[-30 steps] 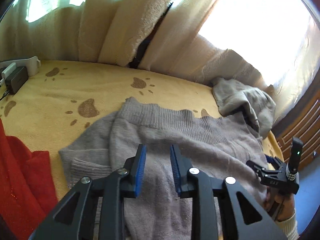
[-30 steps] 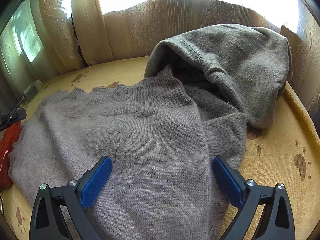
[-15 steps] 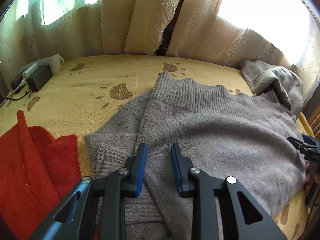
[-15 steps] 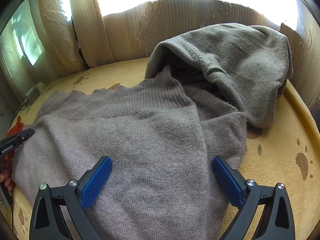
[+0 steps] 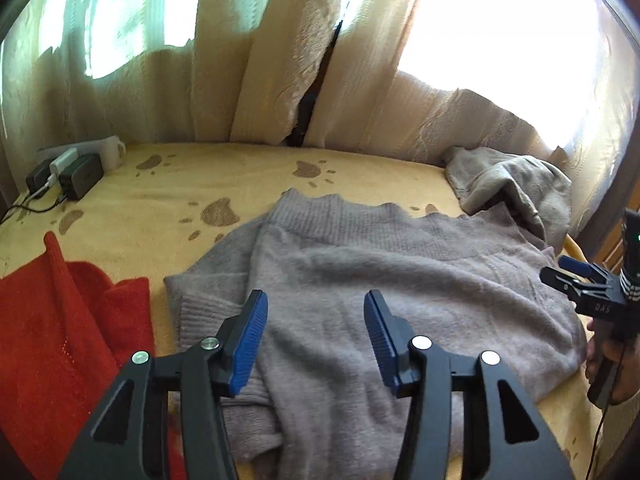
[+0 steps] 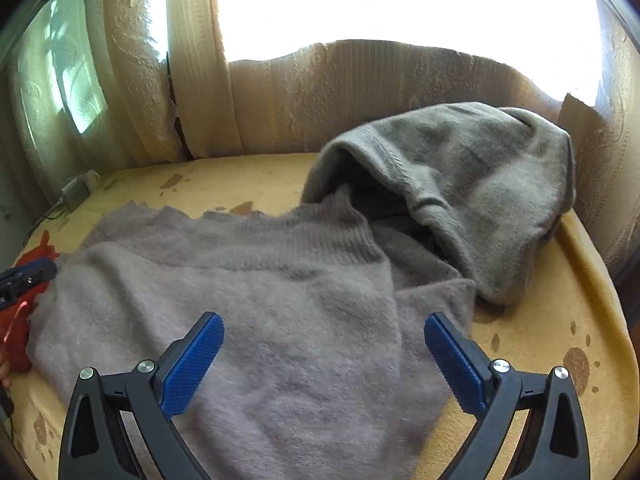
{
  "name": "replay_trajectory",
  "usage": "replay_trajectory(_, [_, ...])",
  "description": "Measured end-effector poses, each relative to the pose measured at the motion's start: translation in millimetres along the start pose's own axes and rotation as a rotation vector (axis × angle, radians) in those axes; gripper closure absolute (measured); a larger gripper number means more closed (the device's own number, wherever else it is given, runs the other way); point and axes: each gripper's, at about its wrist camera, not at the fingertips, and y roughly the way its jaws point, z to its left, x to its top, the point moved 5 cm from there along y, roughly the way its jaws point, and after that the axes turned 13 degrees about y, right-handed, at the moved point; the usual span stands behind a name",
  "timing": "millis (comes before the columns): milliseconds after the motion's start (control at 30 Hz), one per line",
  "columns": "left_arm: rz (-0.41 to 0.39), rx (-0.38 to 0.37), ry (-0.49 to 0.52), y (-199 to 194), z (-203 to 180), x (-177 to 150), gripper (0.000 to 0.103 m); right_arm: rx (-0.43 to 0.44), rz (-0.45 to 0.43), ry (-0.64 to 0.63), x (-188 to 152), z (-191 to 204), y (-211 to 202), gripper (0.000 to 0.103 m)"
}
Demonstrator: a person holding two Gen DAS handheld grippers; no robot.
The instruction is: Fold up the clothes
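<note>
A grey knit sweater [image 5: 380, 280] lies partly folded on the yellow paw-print blanket [image 5: 160, 200]; it also shows in the right wrist view [image 6: 260, 300]. My left gripper [image 5: 316, 336] is open and empty just above the sweater's near left part. My right gripper [image 6: 324, 360] is wide open and empty above the sweater's near right part; it shows at the right edge of the left wrist view [image 5: 580, 280]. A second, darker grey garment [image 6: 480, 184] lies bunched at the far right, also in the left wrist view [image 5: 512, 184].
A red knit garment [image 5: 52, 340] lies at the left of the blanket, also in the right wrist view [image 6: 24, 312]. Chargers and a power strip [image 5: 72, 172] sit at the far left. Cream curtains [image 5: 280, 60] hang behind. The blanket [image 6: 560, 340] ends at the right.
My left gripper has opened from nearly closed to open, and it has pulled back a little. My right gripper has stayed wide open and has barely moved.
</note>
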Motion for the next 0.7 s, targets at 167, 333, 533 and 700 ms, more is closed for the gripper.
replay_trajectory(167, [0.029, -0.029, 0.055, 33, -27, 12, 0.030, 0.027, 0.087, -0.117, 9, 49, 42, 0.001])
replay_trajectory(333, [0.092, -0.059, 0.001, 47, -5, -14, 0.030, -0.028, 0.145, -0.133, 4, 43, 64, 0.001])
replay_trajectory(533, [0.117, -0.005, 0.083, 30, 6, -31, 0.031, -0.104, 0.110, -0.049, 14, -12, 54, 0.001])
replay_trajectory(700, [0.128, 0.039, 0.099, 29, 2, -31, 0.030, -0.134, 0.099, -0.065, 13, -12, 49, 0.001])
